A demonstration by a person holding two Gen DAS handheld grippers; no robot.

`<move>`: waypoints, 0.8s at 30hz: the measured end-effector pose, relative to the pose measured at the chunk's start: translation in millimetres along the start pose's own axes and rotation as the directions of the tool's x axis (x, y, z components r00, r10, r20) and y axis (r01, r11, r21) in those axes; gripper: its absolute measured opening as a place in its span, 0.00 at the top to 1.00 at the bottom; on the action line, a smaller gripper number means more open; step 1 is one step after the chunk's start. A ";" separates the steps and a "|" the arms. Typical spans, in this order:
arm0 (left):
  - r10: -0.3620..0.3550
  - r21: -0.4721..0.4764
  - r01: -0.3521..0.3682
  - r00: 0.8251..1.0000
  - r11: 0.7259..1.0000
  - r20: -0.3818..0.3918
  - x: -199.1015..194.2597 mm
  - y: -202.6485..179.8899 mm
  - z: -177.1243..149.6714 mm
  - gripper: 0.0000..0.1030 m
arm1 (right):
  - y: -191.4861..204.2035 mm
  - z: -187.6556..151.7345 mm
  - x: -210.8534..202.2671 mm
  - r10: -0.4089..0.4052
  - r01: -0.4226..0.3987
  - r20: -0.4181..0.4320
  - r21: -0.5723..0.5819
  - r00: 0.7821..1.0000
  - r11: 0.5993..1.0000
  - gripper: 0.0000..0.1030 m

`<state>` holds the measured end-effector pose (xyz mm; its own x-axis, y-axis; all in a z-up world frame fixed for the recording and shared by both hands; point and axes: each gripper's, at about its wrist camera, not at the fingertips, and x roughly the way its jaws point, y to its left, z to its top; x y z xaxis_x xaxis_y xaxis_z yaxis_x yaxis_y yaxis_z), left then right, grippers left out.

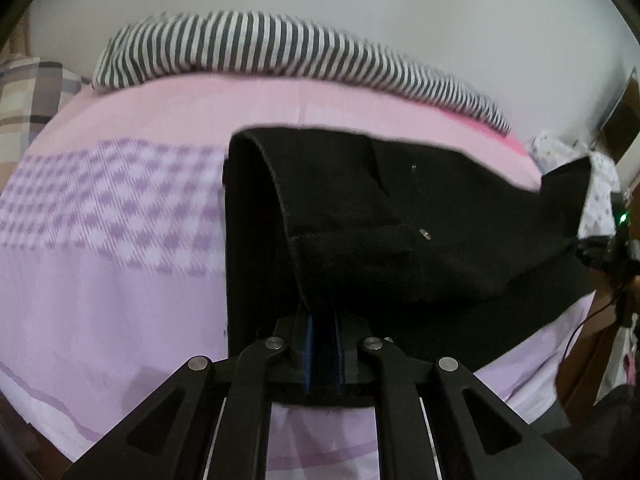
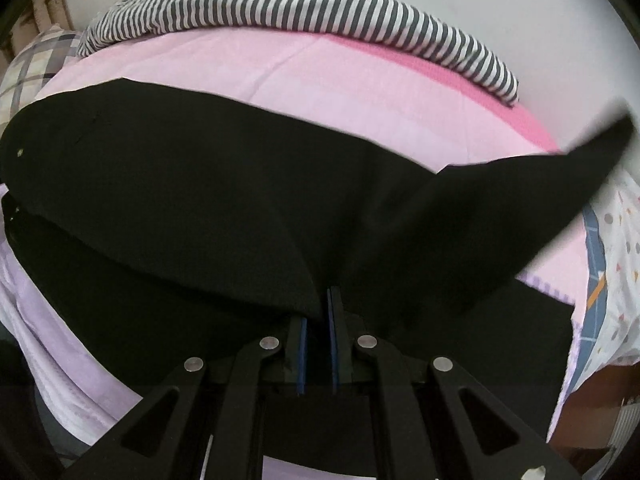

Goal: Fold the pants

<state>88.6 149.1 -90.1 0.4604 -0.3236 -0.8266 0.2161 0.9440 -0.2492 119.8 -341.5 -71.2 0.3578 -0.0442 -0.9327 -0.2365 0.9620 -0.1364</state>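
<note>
Left gripper (image 1: 322, 320): jaws all but pressed together, blue pads pinching a fold of the black pants (image 1: 400, 216), near a stitched hem or waistband edge that curls up just ahead of the fingertips. Pitched steeply downward over the bed sheet (image 1: 120, 280), pink and lilac with a checked purple band off to the gripper's left. Cloth draping from the pinch forward and out to the right, one far corner lifted clear of the sheet. A small metal stud or rivet just ahead and right of the tips.

Right gripper (image 2: 320, 312): jaws nearly closed, pinching another fold of the same pants (image 2: 200, 200), black cloth bunched between the blue pads and spreading wide to both sides. Pointed steeply down as well. To its right, a flap of cloth rising to a raised point; below the linkage, more black fabric lying flat on the sheet (image 2: 320, 80).

Beyond both grippers, at the far edge of the bed, a grey-and-white striped cloth (image 1: 260, 46) bunched along a pale wall. No brand, label or readable writing visible on pants or grippers.
</note>
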 end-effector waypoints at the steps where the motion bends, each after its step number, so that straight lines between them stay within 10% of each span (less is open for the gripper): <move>1: 0.007 0.003 -0.007 1.000 1.000 -0.015 3.3 -0.5 -1.8 0.90 | 0.3 -1.4 2.3 0.002 -0.002 -0.004 0.007 1.000 1.000 0.94; 8: 0.025 -0.032 -0.027 0.997 0.999 -0.077 11.3 0.7 -5.4 0.84 | 3.8 -13.3 11.5 0.006 -0.006 -0.007 0.061 1.000 0.998 0.89; 12: 0.054 -0.032 -0.058 0.992 0.998 -0.112 10.6 -2.7 -6.6 0.81 | 2.2 -17.0 6.3 0.020 -0.021 0.007 0.113 1.000 0.993 0.60; 16: 0.024 -0.119 -0.042 0.988 0.992 -0.151 -0.3 6.9 -7.1 0.69 | 2.2 -26.9 -10.4 0.036 -0.041 0.040 0.149 0.999 0.988 0.57; 24: -0.039 -0.315 0.012 0.996 0.949 -0.079 -45.1 25.0 -22.1 0.54 | -21.2 -52.7 -35.8 0.229 -0.268 0.145 0.376 0.962 0.887 0.56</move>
<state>54.2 188.7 -70.2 0.3818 -0.3539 -0.8538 -0.0608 0.9122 -0.4053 64.4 -374.6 -52.5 0.4209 0.2172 -0.8807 0.0338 0.9665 0.2545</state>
